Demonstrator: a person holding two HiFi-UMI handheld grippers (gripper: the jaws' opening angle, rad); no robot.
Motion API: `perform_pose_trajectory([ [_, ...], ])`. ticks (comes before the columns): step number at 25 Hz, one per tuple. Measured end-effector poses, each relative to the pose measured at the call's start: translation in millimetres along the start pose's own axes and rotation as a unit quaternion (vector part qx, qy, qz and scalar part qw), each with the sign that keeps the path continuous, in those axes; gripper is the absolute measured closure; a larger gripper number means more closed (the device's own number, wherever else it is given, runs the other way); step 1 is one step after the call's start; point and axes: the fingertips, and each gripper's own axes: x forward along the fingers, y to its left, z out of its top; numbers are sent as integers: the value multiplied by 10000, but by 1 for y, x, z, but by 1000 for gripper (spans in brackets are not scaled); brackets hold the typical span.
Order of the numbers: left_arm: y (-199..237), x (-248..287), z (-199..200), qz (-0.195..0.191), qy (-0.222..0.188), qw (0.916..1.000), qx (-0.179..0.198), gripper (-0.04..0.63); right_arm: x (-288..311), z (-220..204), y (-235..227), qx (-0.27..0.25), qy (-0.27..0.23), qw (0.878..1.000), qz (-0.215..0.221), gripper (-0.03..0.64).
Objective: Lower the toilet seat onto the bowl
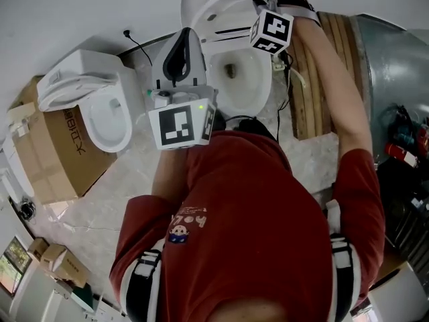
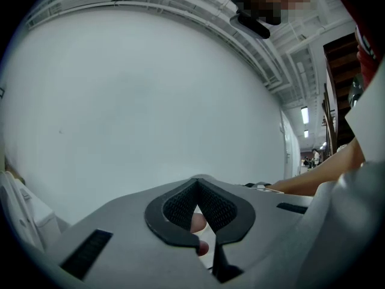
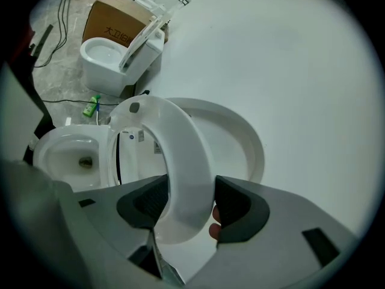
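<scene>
The toilet's white seat (image 3: 180,161) stands raised and tilted off the open lid (image 3: 243,143) behind it. My right gripper (image 3: 191,200) is shut on the seat's upper rim, one pad on each face. The bowl (image 3: 66,152) lies open below to the left. In the head view the right gripper (image 1: 263,5) is at the top of the seat (image 1: 224,9), above the bowl (image 1: 236,72). My left gripper (image 1: 184,40) is held left of the bowl, away from the toilet. It is shut on nothing, with its tips (image 2: 197,185) meeting before a white wall.
A second toilet (image 1: 100,106) stands at the left beside a cardboard box (image 1: 53,153). Wooden planks (image 1: 322,72) lean right of the bowl. A green bottle (image 3: 91,107) and cables (image 3: 60,17) lie on the floor between the two toilets.
</scene>
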Motion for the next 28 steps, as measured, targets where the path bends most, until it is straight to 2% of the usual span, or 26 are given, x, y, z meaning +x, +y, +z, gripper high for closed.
perform_pose_trajectory([
  [17, -67, -59, -8, 415, 25, 9987, 281, 586, -71, -8, 57, -183, -587, 9977, -270, 380],
  [28, -89, -90, -14, 587, 34, 9977, 322, 586, -107, -12, 95, -217, -875, 9953, -351, 393],
])
